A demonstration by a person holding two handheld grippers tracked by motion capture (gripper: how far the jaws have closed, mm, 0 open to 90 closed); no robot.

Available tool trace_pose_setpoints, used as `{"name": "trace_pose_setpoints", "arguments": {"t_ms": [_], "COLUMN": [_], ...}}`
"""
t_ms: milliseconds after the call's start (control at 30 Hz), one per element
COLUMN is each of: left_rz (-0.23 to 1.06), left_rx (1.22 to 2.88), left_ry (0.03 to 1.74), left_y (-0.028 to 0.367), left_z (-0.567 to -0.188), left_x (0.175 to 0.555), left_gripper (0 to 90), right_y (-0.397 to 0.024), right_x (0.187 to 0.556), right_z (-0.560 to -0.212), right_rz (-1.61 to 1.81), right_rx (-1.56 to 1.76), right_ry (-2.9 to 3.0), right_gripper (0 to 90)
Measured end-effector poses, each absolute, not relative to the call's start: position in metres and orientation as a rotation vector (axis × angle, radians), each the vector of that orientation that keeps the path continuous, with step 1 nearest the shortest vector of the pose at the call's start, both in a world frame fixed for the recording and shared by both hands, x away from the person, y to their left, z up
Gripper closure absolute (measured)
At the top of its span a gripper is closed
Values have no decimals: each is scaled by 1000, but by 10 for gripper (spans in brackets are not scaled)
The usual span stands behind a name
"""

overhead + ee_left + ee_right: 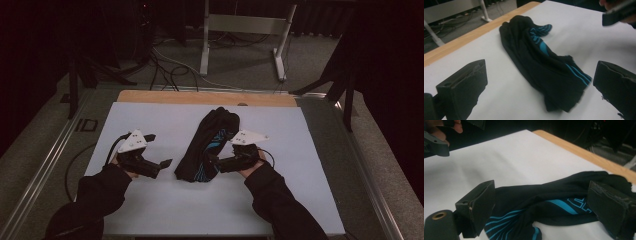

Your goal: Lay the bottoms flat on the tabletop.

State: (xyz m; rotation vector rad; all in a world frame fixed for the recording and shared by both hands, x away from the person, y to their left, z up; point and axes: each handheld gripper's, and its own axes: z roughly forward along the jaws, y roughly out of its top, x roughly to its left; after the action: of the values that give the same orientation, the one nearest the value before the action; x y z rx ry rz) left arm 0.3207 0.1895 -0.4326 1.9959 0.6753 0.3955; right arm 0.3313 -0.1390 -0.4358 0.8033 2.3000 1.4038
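A crumpled black garment [206,145] with bright blue stripes lies lengthwise in the middle of the white table cover [300,165]. My left gripper [159,150] stands open just left of the garment's near end, apart from it. In the left gripper view its jaws are wide apart, with the garment [541,62] ahead between them. My right gripper [220,156] is at the garment's near right side, open. In the right gripper view its jaws straddle the cloth [536,200] without closing on it.
A wooden table edge [200,97] runs along the far side of the cover. Beyond it are a white table frame [240,27] and cables [167,65] on the grey floor. Metal rails [47,160] flank the table.
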Motion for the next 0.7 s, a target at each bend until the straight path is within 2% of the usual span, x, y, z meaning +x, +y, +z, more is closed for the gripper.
{"name": "trace_pose_setpoints", "arguments": {"t_ms": [300,467,600,667,700], "left_rz": [395,362,286,258,254], "left_rx": [2021,2032,2072,2104,2124], "left_ry": [782,813,847,852,852], "left_y": [179,171,161,154,151], "left_z": [-453,-469,-480,-485,-488], "left_x": [345,358,367,370,371], "left_gripper": [2,3,23,47,65], "right_y": [-118,-110,-103,-103,-102], "right_x": [338,337,339,340,340], "right_z": [-470,-488,-501,-506,-508], "right_rz": [1332,1301,1255,1233,1221], "right_rx": [865,886,952,952,961], "right_ry": [2377,2430,2465,2484,2495], "right_gripper": [91,175,311,457,501]}}
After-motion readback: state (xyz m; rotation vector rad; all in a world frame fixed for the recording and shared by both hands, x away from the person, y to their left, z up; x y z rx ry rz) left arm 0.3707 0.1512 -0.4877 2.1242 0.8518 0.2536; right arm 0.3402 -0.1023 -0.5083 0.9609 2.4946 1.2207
